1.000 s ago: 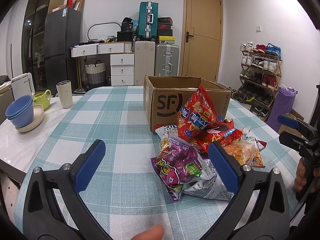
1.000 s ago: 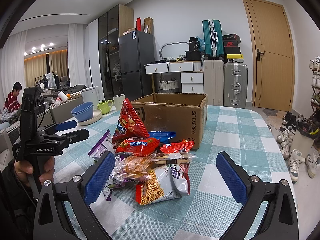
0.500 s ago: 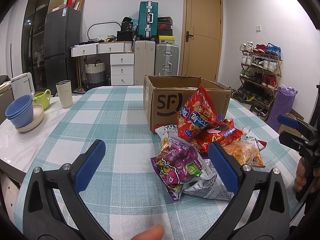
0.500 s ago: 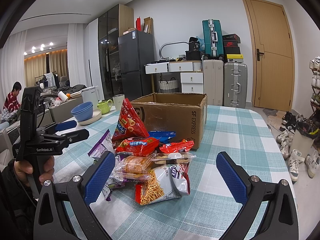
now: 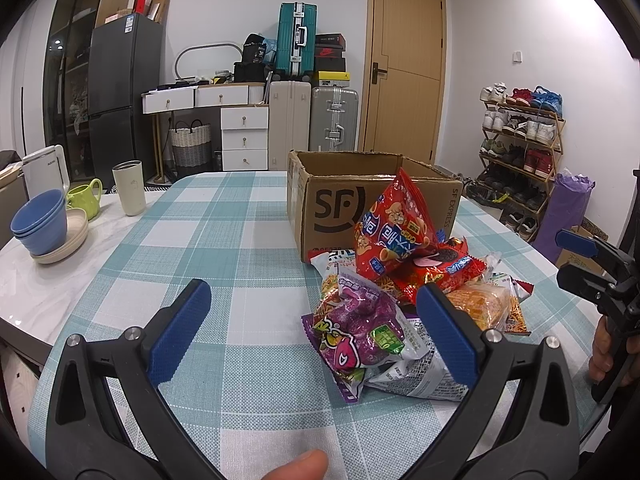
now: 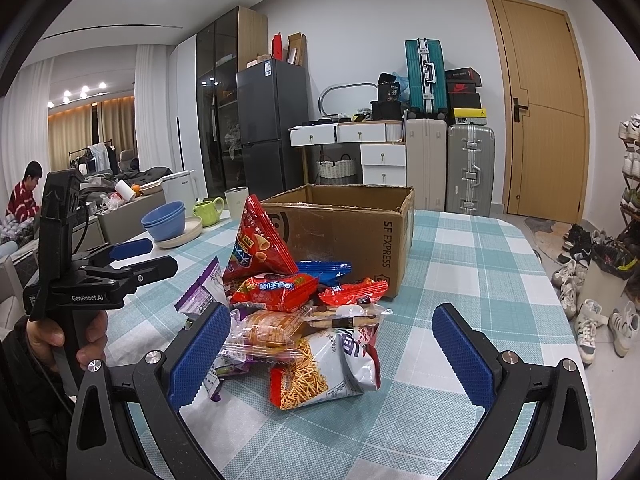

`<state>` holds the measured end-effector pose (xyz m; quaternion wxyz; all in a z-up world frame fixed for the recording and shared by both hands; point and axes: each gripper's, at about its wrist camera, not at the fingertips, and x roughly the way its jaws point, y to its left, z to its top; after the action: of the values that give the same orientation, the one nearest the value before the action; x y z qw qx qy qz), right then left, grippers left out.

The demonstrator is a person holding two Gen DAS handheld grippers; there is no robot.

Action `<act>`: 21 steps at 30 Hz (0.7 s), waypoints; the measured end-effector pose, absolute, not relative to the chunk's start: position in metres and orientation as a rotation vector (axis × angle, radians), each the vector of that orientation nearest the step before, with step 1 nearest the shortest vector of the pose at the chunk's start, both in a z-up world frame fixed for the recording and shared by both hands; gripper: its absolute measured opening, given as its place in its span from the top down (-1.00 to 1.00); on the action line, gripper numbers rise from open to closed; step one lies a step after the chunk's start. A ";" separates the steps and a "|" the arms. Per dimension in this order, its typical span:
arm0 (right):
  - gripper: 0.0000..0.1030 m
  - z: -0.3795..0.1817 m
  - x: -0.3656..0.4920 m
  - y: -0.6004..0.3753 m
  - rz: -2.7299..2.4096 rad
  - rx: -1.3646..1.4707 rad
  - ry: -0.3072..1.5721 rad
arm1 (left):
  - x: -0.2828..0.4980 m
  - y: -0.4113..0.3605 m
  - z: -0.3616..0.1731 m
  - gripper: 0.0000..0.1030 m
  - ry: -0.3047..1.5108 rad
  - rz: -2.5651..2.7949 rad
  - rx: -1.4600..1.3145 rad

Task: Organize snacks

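Observation:
A pile of snack bags lies on the checked tablecloth in front of an open cardboard box [image 5: 372, 196], which also shows in the right wrist view [image 6: 352, 232]. A tall red bag [image 5: 394, 228] leans on the box. A purple bag [image 5: 360, 330] lies nearest the left gripper. A noodle-snack bag [image 6: 324, 364] lies nearest the right gripper. My left gripper [image 5: 312, 326] is open and empty, just short of the pile. My right gripper [image 6: 330, 354] is open and empty, held before the pile from the other side. Each gripper shows in the other's view, the right [image 5: 592, 258] and the left [image 6: 132, 258].
Stacked blue bowls [image 5: 40, 222] on a plate, a green mug [image 5: 82, 200] and a white tumbler [image 5: 129, 187] stand at the table's left edge. A kettle [image 5: 44, 170] is behind them. A shoe rack [image 5: 520, 152] and suitcases stand beyond the table.

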<state>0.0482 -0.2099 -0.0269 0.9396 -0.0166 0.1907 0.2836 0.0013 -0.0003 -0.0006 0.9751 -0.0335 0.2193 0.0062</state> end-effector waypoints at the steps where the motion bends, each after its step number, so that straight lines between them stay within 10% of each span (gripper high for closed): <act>1: -0.99 -0.027 0.048 -0.210 0.579 -0.035 0.389 | 0.001 0.000 -0.001 -0.99 0.443 0.013 -0.068; 21: -0.99 -0.032 0.057 -0.207 0.548 -0.053 0.431 | 0.002 -0.001 0.000 -0.99 0.444 0.013 -0.065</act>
<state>0.0565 -0.2066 -0.0316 0.9395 -0.0258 0.2112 0.2686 0.0015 -0.0008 -0.0005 0.9749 -0.0321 0.2202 0.0066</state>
